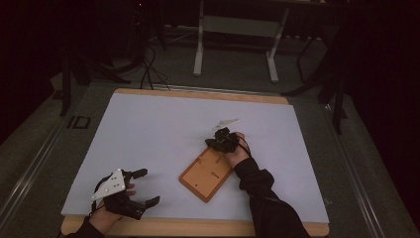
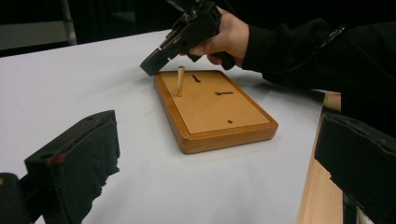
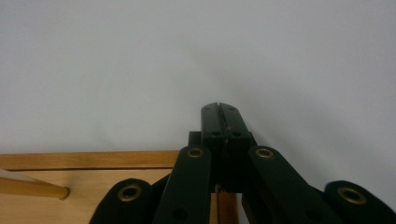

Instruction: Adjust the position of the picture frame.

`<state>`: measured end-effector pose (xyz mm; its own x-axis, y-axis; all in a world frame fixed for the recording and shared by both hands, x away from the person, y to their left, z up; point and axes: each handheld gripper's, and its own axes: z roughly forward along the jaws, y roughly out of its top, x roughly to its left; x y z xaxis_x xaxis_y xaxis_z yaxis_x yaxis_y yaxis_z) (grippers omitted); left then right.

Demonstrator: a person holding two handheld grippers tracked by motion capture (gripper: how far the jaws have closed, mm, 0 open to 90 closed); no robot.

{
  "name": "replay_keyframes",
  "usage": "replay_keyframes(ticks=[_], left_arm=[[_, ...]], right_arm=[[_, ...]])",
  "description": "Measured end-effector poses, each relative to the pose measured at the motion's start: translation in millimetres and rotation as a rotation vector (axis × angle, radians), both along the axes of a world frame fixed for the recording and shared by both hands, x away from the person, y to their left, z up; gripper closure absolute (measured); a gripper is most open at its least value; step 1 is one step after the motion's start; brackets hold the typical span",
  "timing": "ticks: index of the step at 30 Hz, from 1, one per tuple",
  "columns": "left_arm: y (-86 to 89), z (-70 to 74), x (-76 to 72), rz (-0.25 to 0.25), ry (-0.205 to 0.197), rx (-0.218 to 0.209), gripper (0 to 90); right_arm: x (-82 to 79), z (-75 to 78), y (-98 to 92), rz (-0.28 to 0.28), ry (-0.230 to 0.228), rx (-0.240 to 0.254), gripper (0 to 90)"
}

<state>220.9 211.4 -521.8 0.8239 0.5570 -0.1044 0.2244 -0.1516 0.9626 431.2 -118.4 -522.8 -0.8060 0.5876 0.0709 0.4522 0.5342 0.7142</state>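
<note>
One wooden peg (image 2: 180,81) stands just beside the closed right hand-held gripper (image 2: 152,66).

Wooden board (image 1: 205,174) on white table (image 1: 163,134)

Left tongs (image 1: 142,187) rest low with jaws spread wide, while the right tongs (image 2: 150,66) (jaws pressed together) tilt downward

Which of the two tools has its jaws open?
The left tool, near the table's front edge, has its jaws wide apart. The right tool, at the wooden board, is shut.
</note>
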Motion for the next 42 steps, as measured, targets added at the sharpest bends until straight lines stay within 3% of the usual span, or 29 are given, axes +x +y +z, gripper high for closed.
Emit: replay_keyframes(ticks=[23,30,33,36,37,39,42], left_arm=[[-1.8,-0.5,0.5,-0.002,0.006,-0.002,0.5],[-5.3,-1.4,1.2,0.001,0.015,0.023,0.5],[-7.5,-1.4,1.9,-0.011,0.043,0.025,0.5],[-10.5,-0.4,2.6,-0.037,0.113,0.010,0.5],[-11.8,-0.1,2.4,-0.041,0.113,0.018,0.5],[-14.5,2.0,-0.7,-0.017,0.072,0.042,4.3],[-17.7,3.7,-0.6,-0.018,0.065,0.016,6.4]], right_arm=[[-24.7,0.5,-33.0,-0.037,0.009,0.010,90.0],[-31.5,2.0,-36.8,-0.030,0.018,0.003,90.0],[-34.7,2.3,-39.4,-0.033,0.026,0.005,90.0],[-36.5,0.7,-43.0,-0.042,0.029,0.037,90.0],[-36.9,0.5,-44.1,-0.045,0.024,0.047,90.0],[-38.4,1.7,-46.9,-0.049,0.010,0.075,90.0],[-39.2,5.9,-50.8,-0.053,-0.003,0.092,89.8]])
